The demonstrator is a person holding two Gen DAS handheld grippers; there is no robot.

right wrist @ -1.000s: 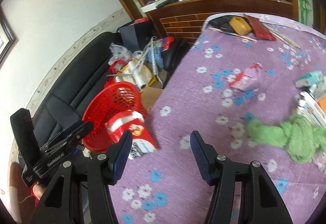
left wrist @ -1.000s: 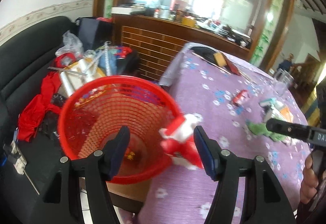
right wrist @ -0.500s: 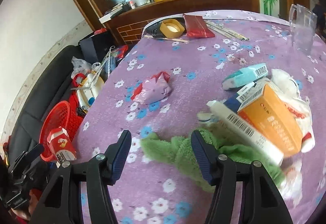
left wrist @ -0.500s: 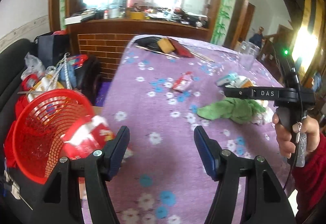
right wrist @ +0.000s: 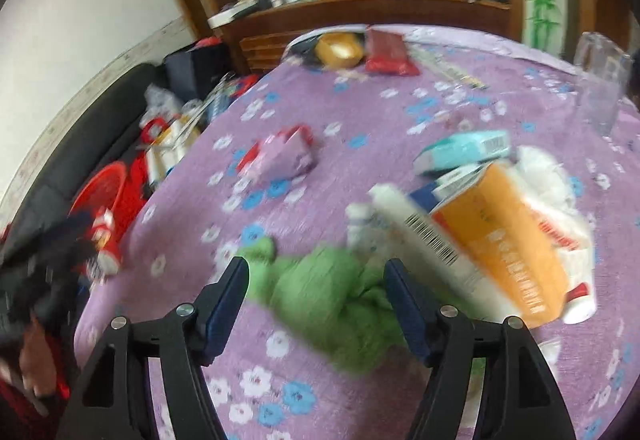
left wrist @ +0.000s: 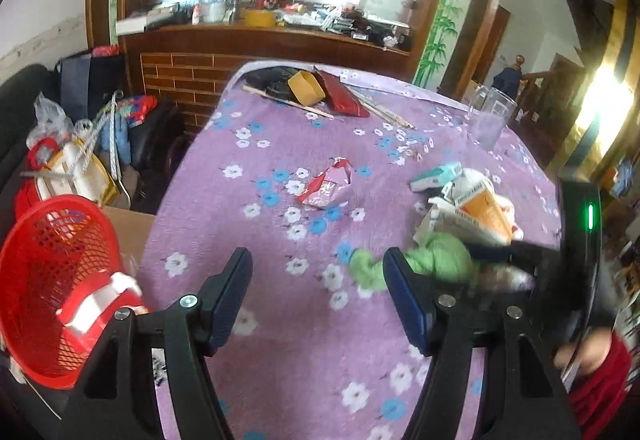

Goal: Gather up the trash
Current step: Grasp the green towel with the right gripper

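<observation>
Jaws of the right gripper (right wrist: 316, 304) are standing wide, having just been opening, straddling the near end of the green cloth (right wrist: 332, 304) without pressing it. Its long axis is running leftward across the purple floral tablecloth (right wrist: 360, 112). Beyond, an orange carton (right wrist: 508, 240) and pink wrapper (right wrist: 280, 156) are waiting. Left gripper (left wrist: 318, 292), also spread and empty, is hovering farther off, beside the red basket (left wrist: 44, 260) holding a red-and-white carton (left wrist: 96, 304).

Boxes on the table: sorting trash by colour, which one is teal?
The small teal box, lying flat at the far end of the pile, nearest the glass. The big box beside it is orange; the long one is white with a barcode.
</observation>
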